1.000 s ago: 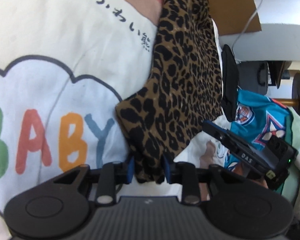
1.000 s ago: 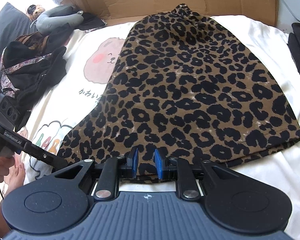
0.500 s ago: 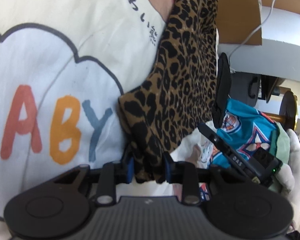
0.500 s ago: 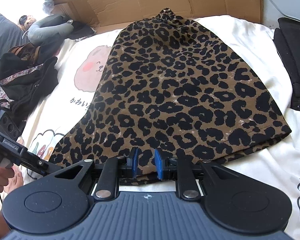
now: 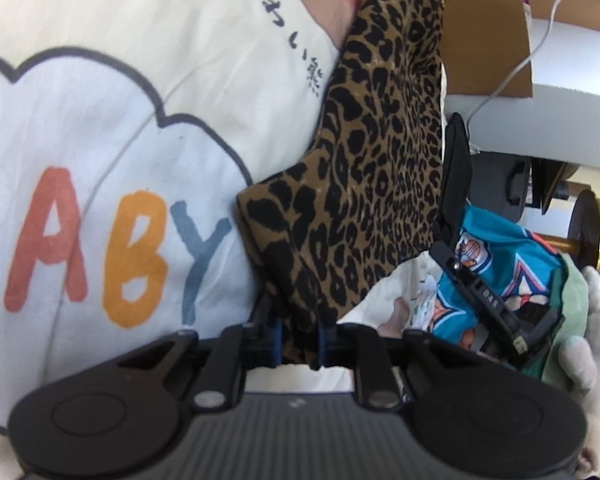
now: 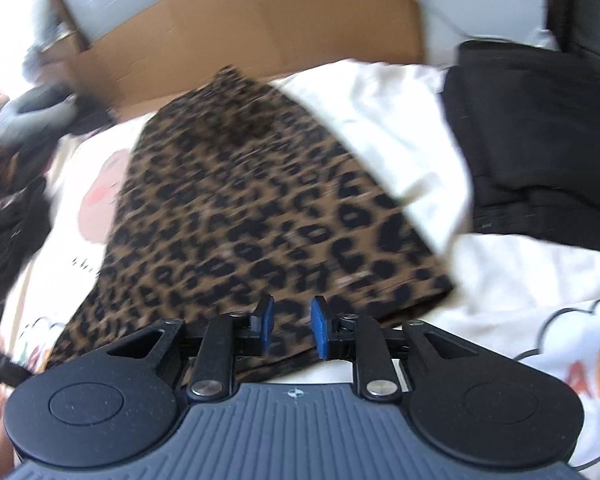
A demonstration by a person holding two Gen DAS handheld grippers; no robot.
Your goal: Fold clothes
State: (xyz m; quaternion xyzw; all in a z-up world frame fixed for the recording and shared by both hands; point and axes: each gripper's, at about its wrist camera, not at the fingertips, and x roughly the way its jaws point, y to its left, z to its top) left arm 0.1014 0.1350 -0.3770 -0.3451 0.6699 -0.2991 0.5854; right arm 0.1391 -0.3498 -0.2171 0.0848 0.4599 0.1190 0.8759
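Note:
A leopard-print garment [image 6: 240, 208] lies spread on a cream sheet [image 6: 400, 132] printed with a bear and "BABY". My right gripper [image 6: 293, 326] is shut on the middle of its near hem, and the cloth runs between the blue pads. That view is blurred by motion. In the left wrist view, the leopard-print garment [image 5: 372, 168] rises bunched from my left gripper [image 5: 298, 340], which is shut on its near corner. The right gripper [image 5: 484, 300] shows there at the right, held by a white-gloved hand [image 5: 592, 320].
A stack of folded black clothes [image 6: 540, 140] lies to the right of the garment. Flattened cardboard [image 6: 260, 32] stands behind it, and a white cable [image 5: 516, 64] crosses it. Dark clothes [image 6: 8, 220] are piled at the left. A teal printed garment [image 5: 500, 264] lies near the right gripper.
Both grippers have moved forward with the hem still in them, so the leopard garment looks shorter and more bunched. The left jaws have closed tighter. The right wrist view has become blurred.

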